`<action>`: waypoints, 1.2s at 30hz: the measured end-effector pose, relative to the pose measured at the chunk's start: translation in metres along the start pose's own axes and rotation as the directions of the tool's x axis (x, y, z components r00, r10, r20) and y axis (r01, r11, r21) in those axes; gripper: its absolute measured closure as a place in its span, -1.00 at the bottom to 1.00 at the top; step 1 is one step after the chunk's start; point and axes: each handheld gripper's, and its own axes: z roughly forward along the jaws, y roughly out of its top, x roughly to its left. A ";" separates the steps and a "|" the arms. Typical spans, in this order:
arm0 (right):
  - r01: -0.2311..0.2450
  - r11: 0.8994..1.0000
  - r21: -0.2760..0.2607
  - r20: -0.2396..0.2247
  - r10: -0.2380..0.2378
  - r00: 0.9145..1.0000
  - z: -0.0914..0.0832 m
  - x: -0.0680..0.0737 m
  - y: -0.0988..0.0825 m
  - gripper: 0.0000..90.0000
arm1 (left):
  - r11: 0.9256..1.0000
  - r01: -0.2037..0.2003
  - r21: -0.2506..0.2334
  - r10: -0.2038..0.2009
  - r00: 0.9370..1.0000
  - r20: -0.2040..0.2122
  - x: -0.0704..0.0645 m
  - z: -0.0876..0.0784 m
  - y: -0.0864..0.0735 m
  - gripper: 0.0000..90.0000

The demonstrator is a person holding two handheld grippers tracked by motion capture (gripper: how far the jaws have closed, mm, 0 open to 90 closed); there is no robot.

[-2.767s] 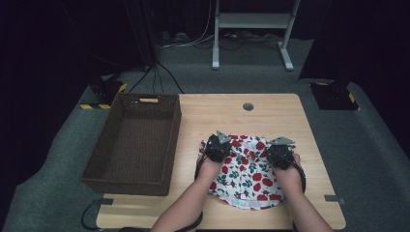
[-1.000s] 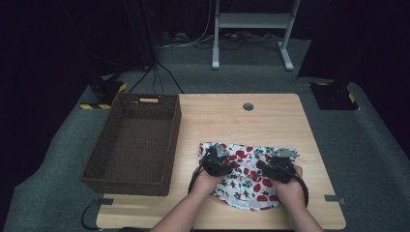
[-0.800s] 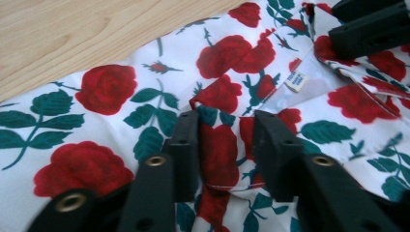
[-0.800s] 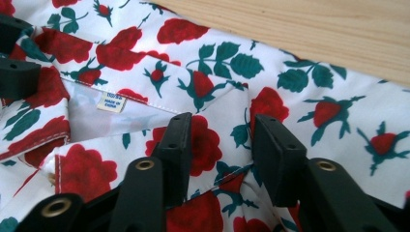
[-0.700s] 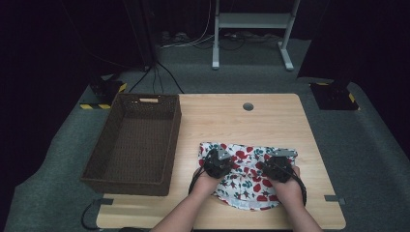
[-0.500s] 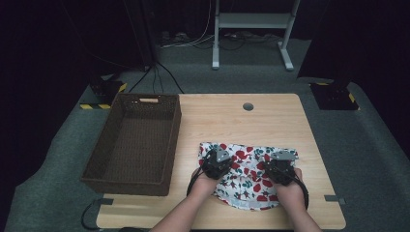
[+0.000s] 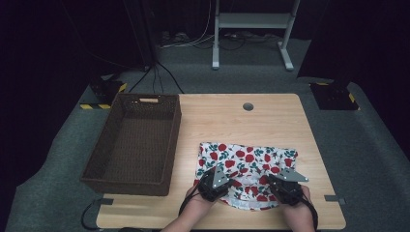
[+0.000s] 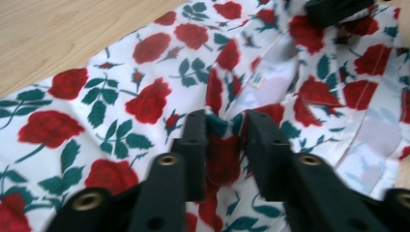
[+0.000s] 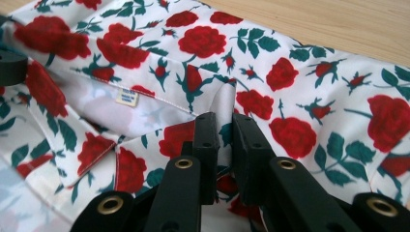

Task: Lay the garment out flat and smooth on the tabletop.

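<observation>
A white cloth printed with red roses point(image 7: 246, 159) lies spread on the near right part of the wooden table point(image 7: 232, 116). My left gripper point(image 7: 218, 178) stands on its near left part. In the left gripper view the left gripper point(image 8: 226, 121) holds a raised fold of the cloth point(image 8: 145, 101) between its jaws, which have just been opening a little. My right gripper point(image 7: 286, 180) stands on the near right part. The right gripper point(image 9: 220, 121) has just closed on a pinched ridge of the cloth point(image 9: 203, 41). A small white label point(image 9: 126, 96) shows on an inner seam.
A dark woven basket point(image 7: 145, 100) stands on the left side of the table, close to the cloth's left edge. A round cable hole point(image 7: 248, 106) sits near the table's far edge. Bare wood lies beyond the cloth.
Both grippers have moved toward the table's near edge, each with a fold of the cloth between its jaws. The cloth's near part has bunched up around them.
</observation>
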 end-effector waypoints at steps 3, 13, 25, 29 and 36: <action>0.010 1.000 -0.002 0.004 -0.010 1.000 -0.003 0.001 -0.004 0.80 | 0.998 0.028 -0.048 -0.030 0.999 -0.027 0.009 -0.006 0.002 0.28; 0.007 1.000 -0.006 -0.002 -0.007 1.000 -0.004 0.003 -0.013 0.80 | 0.997 0.079 0.016 -0.075 0.984 -0.163 0.040 0.010 -0.005 0.03; -0.021 1.000 -0.017 -0.035 0.020 0.999 -0.007 -0.002 -0.015 0.63 | 0.998 0.031 0.062 -0.023 0.992 -0.123 0.029 0.020 -0.013 -0.05; -0.056 0.997 -0.059 -0.034 0.054 0.998 -0.016 -0.012 -0.012 0.51 | 0.998 0.024 0.063 -0.016 0.992 -0.125 0.028 0.020 -0.013 -0.07; -0.102 0.991 -0.086 0.026 0.104 0.994 -0.009 -0.030 -0.003 0.42 | 0.998 0.019 0.052 -0.013 0.992 -0.123 0.029 0.018 -0.014 -0.13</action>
